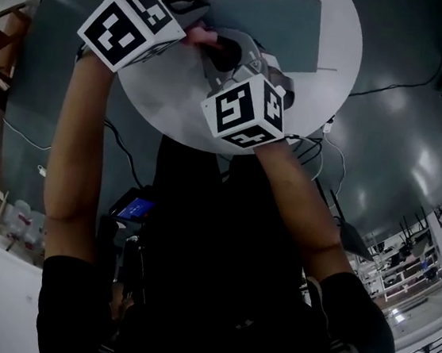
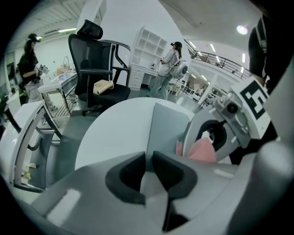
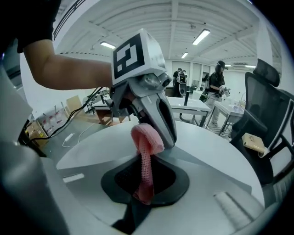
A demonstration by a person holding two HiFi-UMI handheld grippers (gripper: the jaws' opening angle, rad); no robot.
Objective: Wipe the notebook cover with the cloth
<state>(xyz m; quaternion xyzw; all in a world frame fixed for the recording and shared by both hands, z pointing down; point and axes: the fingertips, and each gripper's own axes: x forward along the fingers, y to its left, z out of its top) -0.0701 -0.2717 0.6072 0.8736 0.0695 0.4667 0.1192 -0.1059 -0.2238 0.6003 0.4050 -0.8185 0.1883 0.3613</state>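
Notebook (image 1: 291,28): plain slate-grey cover, closed, laid flat on the round white surface (image 1: 339,58), toward its 12 o'clock edge in the head view.

Cloth (image 3: 146,151): pink, knitted texture, gathered into a narrow strip. Its lower end is pinched between the jaws of the right gripper (image 3: 143,183). Its upper end is folded over into a loop, tipped toward 1 o'clock. In the head view the cloth is seen by the notebook's 9 o'clock edge. Contact with the cover cannot be told.

Both arms reach forward, left claw (image 2: 147,161) closed, right claw (image 3: 144,181) pinching the cloth (image 3: 146,137).
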